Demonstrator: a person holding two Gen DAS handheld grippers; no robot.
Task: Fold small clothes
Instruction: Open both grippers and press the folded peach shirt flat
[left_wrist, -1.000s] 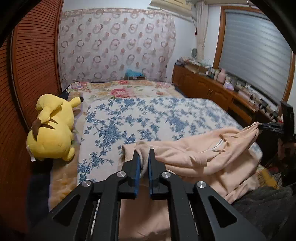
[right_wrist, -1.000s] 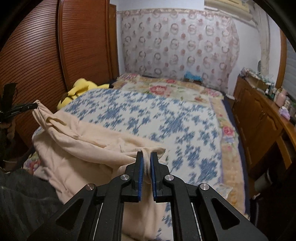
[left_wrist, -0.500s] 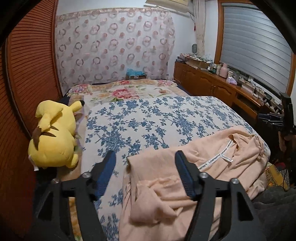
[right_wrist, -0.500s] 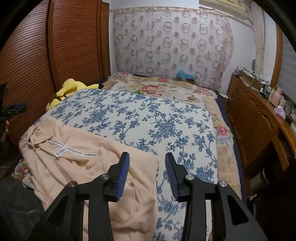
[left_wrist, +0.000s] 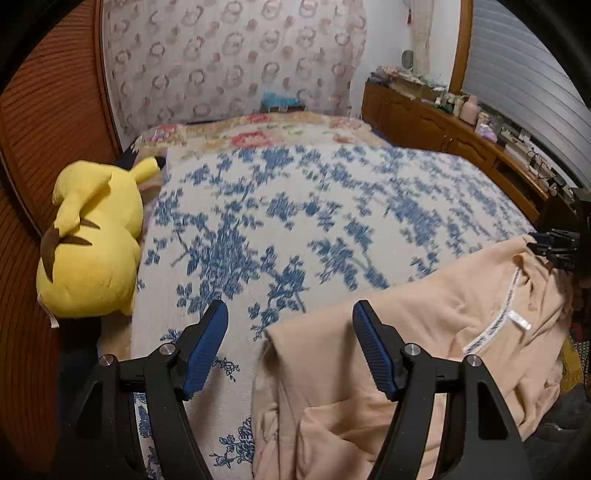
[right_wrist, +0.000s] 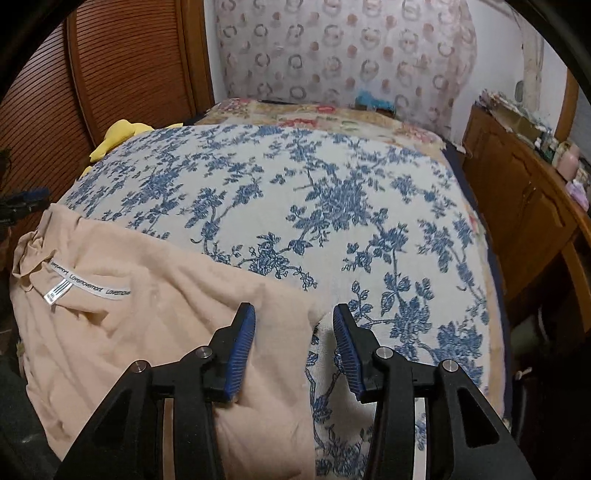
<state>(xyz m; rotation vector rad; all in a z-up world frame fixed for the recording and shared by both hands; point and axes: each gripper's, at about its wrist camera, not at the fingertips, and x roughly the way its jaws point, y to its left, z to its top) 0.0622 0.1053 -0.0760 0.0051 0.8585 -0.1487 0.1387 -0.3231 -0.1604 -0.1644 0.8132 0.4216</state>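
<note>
Peach cotton top (left_wrist: 424, 332), neck label up, lies spread at the bed's (left_wrist: 295, 206) near edge. Left gripper (left_wrist: 290, 339) and right gripper (right_wrist: 293, 341): jaws just opened, spread, gripping nothing, one over each far corner. Advice: smooth wrinkles, then pinch matching corners for an even fold.

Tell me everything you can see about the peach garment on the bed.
The peach garment is soft knit, lying loosely spread and wrinkled at the near edge of the blue floral bedspread. Its neckline shows a printed white tape and a small size label. One corner lies between the open left tool, unpinched.
</note>
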